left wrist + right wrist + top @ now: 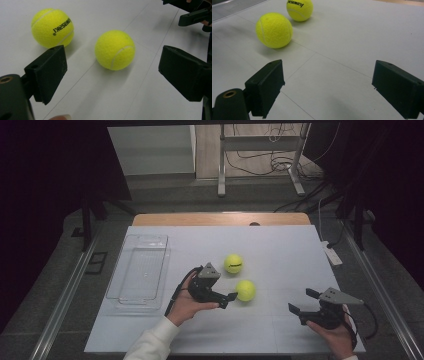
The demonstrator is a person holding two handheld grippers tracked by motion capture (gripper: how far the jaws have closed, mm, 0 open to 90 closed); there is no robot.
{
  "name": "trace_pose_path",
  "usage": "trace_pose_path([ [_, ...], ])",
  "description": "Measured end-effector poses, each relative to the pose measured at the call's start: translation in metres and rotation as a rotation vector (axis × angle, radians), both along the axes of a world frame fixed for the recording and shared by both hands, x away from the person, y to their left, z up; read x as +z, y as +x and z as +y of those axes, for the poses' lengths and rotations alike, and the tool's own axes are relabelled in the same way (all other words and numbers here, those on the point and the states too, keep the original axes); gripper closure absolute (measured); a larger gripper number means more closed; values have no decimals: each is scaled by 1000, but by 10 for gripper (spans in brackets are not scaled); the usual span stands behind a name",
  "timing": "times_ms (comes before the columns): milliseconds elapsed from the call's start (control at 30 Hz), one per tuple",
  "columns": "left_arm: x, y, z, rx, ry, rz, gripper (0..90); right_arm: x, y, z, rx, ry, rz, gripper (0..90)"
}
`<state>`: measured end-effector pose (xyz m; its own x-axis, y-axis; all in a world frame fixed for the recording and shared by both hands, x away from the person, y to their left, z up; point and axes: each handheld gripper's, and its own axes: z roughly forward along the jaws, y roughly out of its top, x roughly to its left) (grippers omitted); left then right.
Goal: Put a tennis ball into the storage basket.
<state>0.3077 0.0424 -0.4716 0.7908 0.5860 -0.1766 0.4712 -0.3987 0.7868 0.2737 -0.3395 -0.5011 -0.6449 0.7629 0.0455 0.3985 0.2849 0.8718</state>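
High view: the left hand-held gripper is seen with jaws apart just beside the near ball on the desk, the far ball lies close behind it, a clear tray sits at the left, and the right hand-held gripper is held well apart from the balls, also spread. Left gripper view: the near ball is framed between the parted jaws but ahead of them, untouched, with the far ball to its left. Right gripper view: both balls are seen well beyond the open jaws, the near ball in front of the far ball.
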Motion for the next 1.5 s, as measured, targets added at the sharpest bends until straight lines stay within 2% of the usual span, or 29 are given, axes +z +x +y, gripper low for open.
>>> trace_pose_path([
  [533,-3,10,-17,-37,10,8,92,-1,0,-2,-8,2,4,107],
  [1500,-19,24,-40,-59,52,38,88,-1,0,-2,-7,-2,3,107],
])
